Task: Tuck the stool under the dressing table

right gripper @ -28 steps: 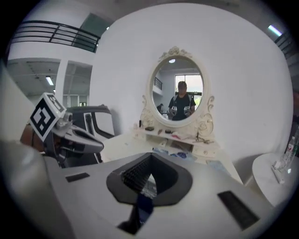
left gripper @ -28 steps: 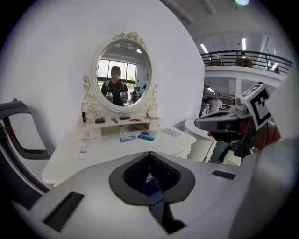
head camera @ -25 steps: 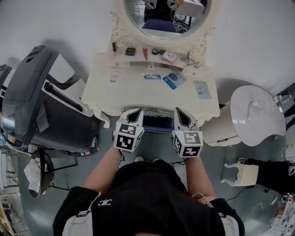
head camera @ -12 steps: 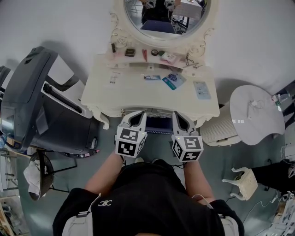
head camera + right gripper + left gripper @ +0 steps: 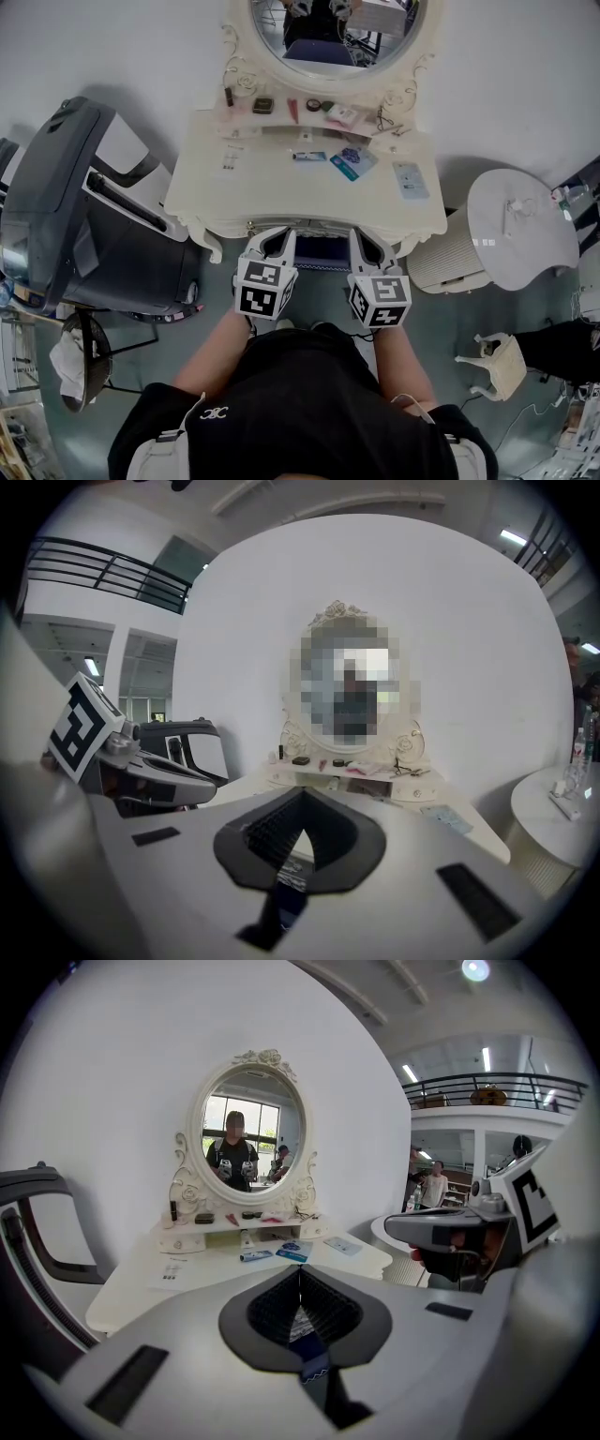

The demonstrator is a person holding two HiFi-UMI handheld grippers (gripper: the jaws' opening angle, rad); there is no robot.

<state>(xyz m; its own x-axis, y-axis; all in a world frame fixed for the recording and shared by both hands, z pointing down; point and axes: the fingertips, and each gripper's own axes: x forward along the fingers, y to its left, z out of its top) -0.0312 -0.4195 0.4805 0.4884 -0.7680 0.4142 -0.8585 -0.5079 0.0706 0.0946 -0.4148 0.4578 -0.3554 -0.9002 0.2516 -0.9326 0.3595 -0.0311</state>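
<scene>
The cream dressing table point(image 5: 281, 202) with its oval mirror point(image 5: 333, 28) stands against the wall. In the head view, the stool's blue seat point(image 5: 322, 251) shows at the table's front edge, mostly beneath the top. My left gripper point(image 5: 278, 234) and right gripper point(image 5: 365, 234) flank that seat, both pointing at the table edge. In the left gripper view the left gripper point(image 5: 300, 1277) has its jaws together, with a strip of blue fabric point(image 5: 315, 1372) visible beneath them. The right gripper point(image 5: 302, 799) is likewise shut. Whether either touches the stool is hidden.
A grey massage chair point(image 5: 66, 206) stands left of the table. On the right are a round white side table point(image 5: 525, 230) and a ribbed white bin point(image 5: 445, 262). A small cream stool point(image 5: 497, 364) sits beside a person in black point(image 5: 562, 347). Cosmetics lie on the tabletop.
Both grippers have stayed almost where they were at the table's front edge. The small cream stool at the right has shifted and tilted slightly.
</scene>
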